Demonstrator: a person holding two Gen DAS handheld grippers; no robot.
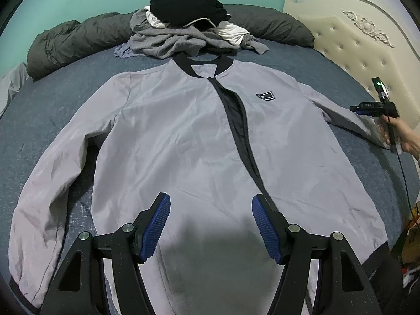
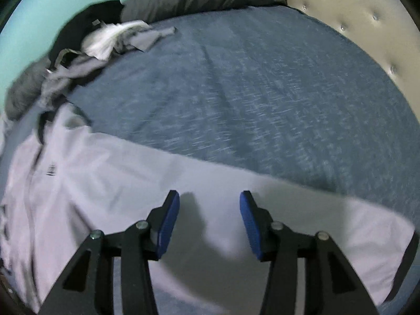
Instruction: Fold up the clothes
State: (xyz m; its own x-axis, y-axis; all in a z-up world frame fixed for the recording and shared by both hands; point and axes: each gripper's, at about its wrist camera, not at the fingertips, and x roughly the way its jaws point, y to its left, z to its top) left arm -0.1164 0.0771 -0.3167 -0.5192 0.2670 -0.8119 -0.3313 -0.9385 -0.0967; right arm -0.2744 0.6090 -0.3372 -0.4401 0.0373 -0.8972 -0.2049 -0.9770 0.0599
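The grey jacket (image 1: 183,136) lies flat and face up on the blue bed (image 1: 52,99), sleeves spread out. The left gripper (image 1: 211,225) hangs above its lower part, fingers wide apart and empty. The right gripper (image 2: 210,225) is above one sleeve (image 2: 302,223), fingers half apart, holding nothing. Other clothes (image 1: 189,26) are piled behind the collar.

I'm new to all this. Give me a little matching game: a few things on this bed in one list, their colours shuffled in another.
Things:
1. jacket
2. sheet
3. headboard
4. pads

Colours:
A. cream
B. bright blue
C. pale grey
D. muted blue

Pairs: 1-C, 2-D, 3-A, 4-B
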